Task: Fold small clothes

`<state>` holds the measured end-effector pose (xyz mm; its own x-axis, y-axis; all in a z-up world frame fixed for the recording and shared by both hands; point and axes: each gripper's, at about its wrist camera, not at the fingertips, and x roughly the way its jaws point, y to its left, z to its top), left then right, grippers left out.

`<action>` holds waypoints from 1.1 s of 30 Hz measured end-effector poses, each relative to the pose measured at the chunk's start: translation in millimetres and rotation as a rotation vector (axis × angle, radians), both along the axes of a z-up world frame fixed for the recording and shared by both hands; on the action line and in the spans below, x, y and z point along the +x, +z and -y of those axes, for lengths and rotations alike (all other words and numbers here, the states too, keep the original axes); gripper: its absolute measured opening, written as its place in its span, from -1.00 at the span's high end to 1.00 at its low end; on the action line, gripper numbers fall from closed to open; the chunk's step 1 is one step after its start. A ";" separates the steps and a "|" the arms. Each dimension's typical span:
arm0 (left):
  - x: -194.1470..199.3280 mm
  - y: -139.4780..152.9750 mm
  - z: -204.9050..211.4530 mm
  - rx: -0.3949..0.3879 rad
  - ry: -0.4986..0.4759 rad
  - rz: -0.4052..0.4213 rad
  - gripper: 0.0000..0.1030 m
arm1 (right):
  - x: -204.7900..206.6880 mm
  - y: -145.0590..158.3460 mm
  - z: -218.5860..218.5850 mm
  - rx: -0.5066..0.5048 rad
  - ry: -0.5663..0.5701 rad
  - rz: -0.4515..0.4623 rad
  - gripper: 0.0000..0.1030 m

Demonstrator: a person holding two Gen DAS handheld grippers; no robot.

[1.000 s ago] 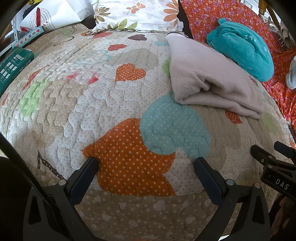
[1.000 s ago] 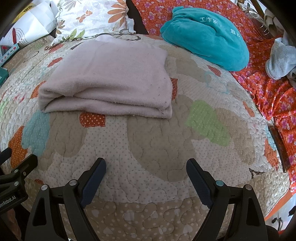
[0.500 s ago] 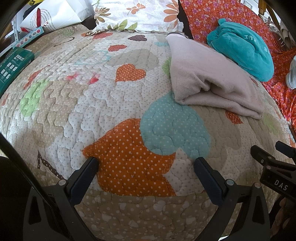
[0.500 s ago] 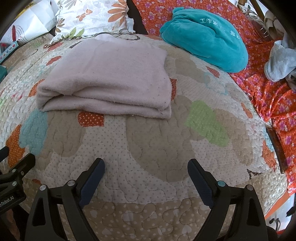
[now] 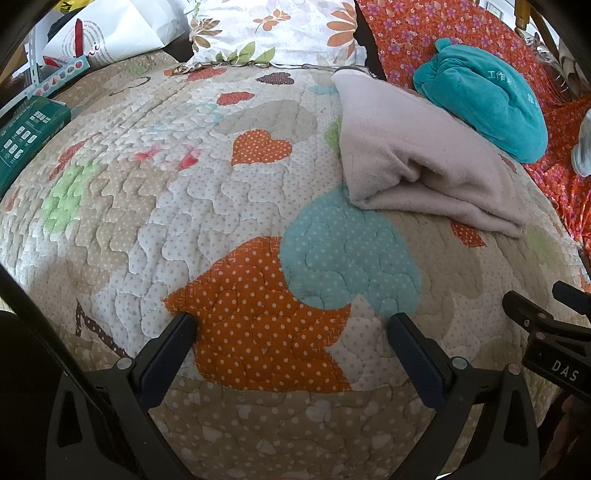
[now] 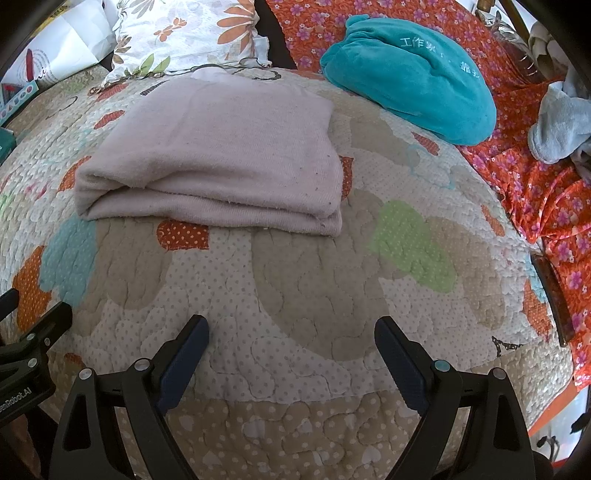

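A pale pink garment (image 6: 218, 155) lies folded flat on the heart-patterned quilt (image 6: 295, 280); it also shows in the left wrist view (image 5: 424, 166), at the upper right. My left gripper (image 5: 291, 321) is open and empty, low over the quilt's near edge, well short of the garment and to its left. My right gripper (image 6: 291, 325) is open and empty, over the quilt in front of the garment. The right gripper's side (image 5: 546, 332) shows at the right edge of the left wrist view, and the left gripper's side (image 6: 26, 343) at the left edge of the right wrist view.
A teal plush bundle (image 6: 410, 77) lies behind the garment on an orange flowered cover (image 6: 546, 192). A floral pillow (image 5: 273, 29) and a white bag (image 5: 99, 37) are at the back. A green box (image 5: 26, 136) sits at the far left. A grey cloth (image 6: 561, 122) lies at the right.
Both grippers have stayed open and empty. The right gripper has drifted slightly back and left; the garment has not moved.
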<state>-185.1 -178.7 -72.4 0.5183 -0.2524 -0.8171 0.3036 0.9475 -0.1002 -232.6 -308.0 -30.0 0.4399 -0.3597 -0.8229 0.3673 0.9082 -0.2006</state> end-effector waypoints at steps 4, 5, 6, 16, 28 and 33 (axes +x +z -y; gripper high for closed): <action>0.6 -0.1 -0.1 0.000 0.001 0.000 -1.00 | 0.0 -0.1 -0.5 0.000 -0.001 0.000 -0.82; -0.1 -0.2 0.0 0.000 0.001 0.000 -1.00 | 0.0 -0.1 -0.4 0.000 0.000 0.000 -0.82; 0.0 -0.2 0.0 0.000 0.001 0.000 -1.00 | 0.1 -0.2 -0.4 -0.001 0.000 0.000 -0.83; 0.1 0.6 0.0 -0.003 0.006 0.009 -1.00 | -0.2 0.4 -0.7 -0.003 0.001 0.001 -0.82; -3.2 0.5 3.5 0.004 0.015 0.028 -1.00 | -1.7 3.3 -5.8 -0.006 0.006 0.007 -0.82; -8.0 2.4 7.0 0.022 0.012 0.041 -1.00 | -3.1 3.4 -7.6 -0.006 0.003 0.009 -0.82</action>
